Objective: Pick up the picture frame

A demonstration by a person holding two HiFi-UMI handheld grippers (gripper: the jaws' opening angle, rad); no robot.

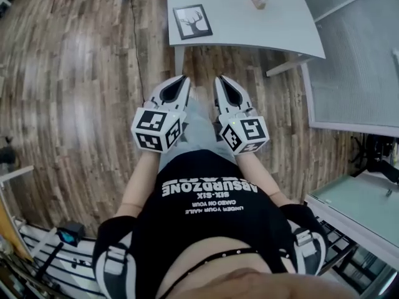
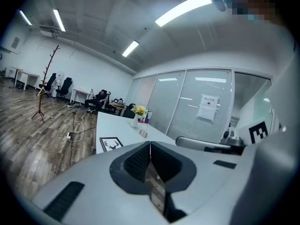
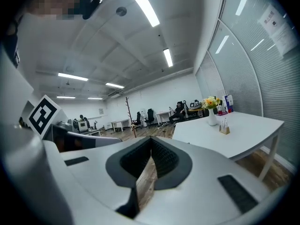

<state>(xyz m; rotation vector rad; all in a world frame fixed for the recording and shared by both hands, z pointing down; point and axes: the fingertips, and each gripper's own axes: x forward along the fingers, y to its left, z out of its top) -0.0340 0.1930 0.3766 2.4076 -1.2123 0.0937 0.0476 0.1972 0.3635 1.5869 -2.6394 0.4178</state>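
In front of the person (image 1: 209, 220), the left gripper (image 1: 183, 78) and right gripper (image 1: 220, 78) are held side by side above the wood floor (image 1: 75, 92). Both have their jaws clenched together with nothing between them. Beyond, at twelve o'clock, the picture frame (image 1: 192, 21) lies flat on the near left corner of the white table (image 1: 249, 23), well apart from both grippers.

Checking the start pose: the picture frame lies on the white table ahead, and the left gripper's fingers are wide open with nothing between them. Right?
On the left gripper the fingers are shut together, not wide open; the left gripper view shows it. The rest holds: nothing is between them, and the picture frame lies on the white table ahead.
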